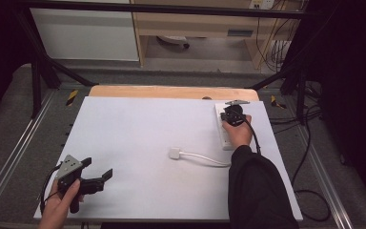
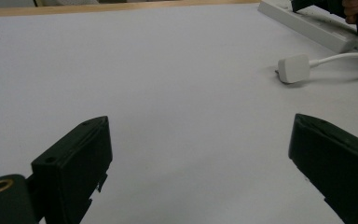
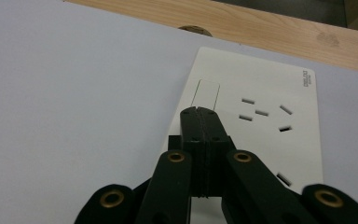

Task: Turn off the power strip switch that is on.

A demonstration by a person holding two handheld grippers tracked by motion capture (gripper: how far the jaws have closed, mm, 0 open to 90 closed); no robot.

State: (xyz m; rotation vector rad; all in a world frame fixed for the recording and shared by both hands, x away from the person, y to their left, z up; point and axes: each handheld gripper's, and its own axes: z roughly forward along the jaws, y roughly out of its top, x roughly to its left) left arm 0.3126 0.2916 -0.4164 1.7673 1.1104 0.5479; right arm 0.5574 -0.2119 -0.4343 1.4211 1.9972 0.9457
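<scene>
Over the power strip [image 3: 256, 121], the right gripper [image 3: 199, 113] is clenched empty; left gripper [image 2: 200, 149] spread wide.

One white power strip [image 1: 225, 128] on the far right of the table [image 1: 138, 129], and one white plug [image 1: 174, 153] on one cable [image 1: 205, 159] near the middle. Two grippers: the left gripper [image 1: 97, 175] near left, the right gripper [image 1: 232, 116] far right. Two hands, one per gripper.
</scene>
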